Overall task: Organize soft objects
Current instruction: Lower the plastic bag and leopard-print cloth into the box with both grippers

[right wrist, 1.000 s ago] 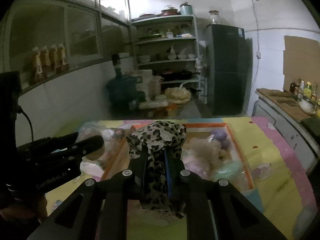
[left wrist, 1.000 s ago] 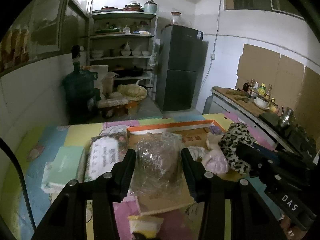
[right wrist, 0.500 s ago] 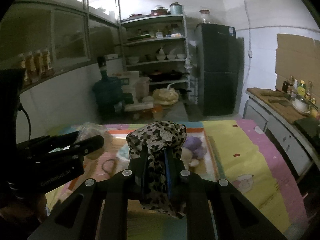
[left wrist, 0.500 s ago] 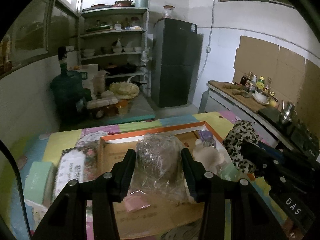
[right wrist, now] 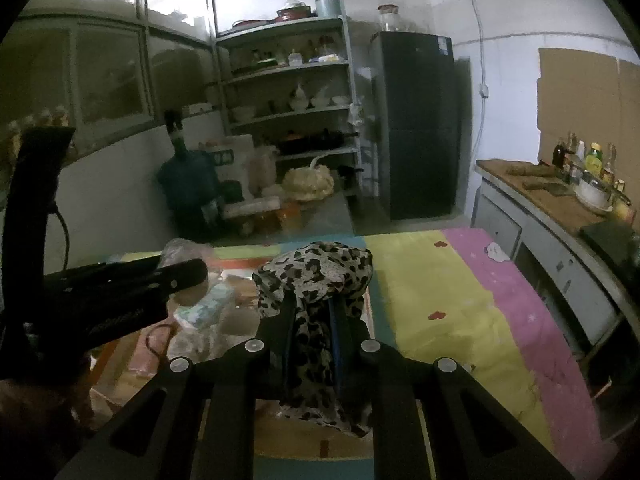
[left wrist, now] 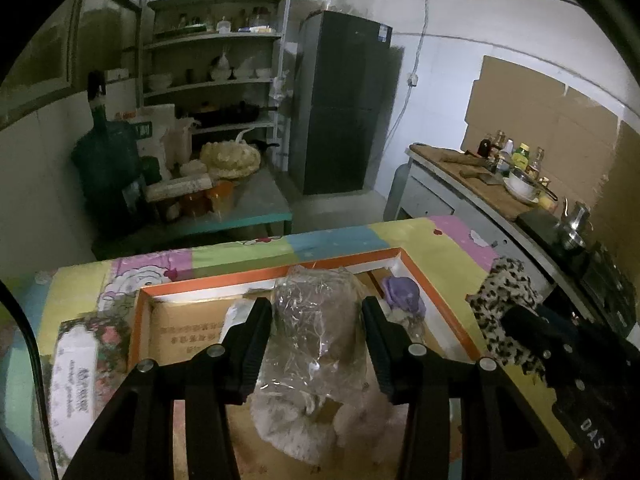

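Observation:
My left gripper point(left wrist: 316, 312) is shut on a clear plastic bag point(left wrist: 316, 332) with a brownish soft thing inside, held over the orange-rimmed cardboard box point(left wrist: 224, 282). A white fluffy item point(left wrist: 292, 432) and a purple soft toy point(left wrist: 402, 290) lie in the box. My right gripper point(right wrist: 312, 300) is shut on a leopard-print cloth point(right wrist: 320, 272) that drapes down between its fingers, beside the box's right side. The cloth also shows in the left wrist view point(left wrist: 500, 300), and the left gripper shows in the right wrist view point(right wrist: 176, 276).
The box lies on a colourful patchwork mat point(right wrist: 452, 292). A flowered tissue pack point(left wrist: 84, 364) lies left of the box. Beyond stand a low teal table point(left wrist: 248, 208), shelves point(left wrist: 216, 80), a dark fridge point(left wrist: 344, 100) and a counter with bottles point(left wrist: 500, 176) on the right.
Both grippers have moved forward and to the right over the mat, holding their loads. The left one is now further over the box; the tissue pack and green pack have slid off left.

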Demonstrator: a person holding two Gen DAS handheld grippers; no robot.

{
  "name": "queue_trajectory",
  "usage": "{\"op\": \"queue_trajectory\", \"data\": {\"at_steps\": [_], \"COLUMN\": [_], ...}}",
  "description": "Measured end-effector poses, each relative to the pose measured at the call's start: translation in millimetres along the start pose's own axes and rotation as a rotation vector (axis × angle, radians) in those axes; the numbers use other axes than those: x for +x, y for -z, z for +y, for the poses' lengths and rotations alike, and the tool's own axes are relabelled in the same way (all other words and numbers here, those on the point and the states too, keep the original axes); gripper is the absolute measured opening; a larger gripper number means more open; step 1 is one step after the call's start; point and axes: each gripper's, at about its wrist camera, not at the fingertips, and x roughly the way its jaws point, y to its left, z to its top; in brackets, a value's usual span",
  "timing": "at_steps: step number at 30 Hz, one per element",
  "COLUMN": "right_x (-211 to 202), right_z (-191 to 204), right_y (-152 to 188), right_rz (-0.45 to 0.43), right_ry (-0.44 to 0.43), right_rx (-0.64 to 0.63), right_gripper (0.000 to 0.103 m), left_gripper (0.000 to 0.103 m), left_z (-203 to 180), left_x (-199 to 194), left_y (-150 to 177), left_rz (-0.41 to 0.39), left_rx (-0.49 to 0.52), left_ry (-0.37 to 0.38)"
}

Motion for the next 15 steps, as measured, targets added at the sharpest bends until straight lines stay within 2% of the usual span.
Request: {"op": "queue_trajectory", "data": {"at_steps": [9, 15], "right_x": [35.1, 53.2], "right_z": [-16.3, -16.7], "right_y": [3.3, 5.4], "right_rz": [0.069, 0.109], "right_ry": [-0.019, -0.039], "right_rx": [0.022, 0.023], "right_gripper": [0.015, 0.015], "left_gripper": [0.046, 0.046], "left_z": [2.2, 7.8], "left_x": [36.8, 56.1], "left_y": [-2.4, 1.4], "left_rz": [0.046, 0.094], "left_rx": [-0.035, -0.067], "left_ry": [-0.008, 0.014]}}
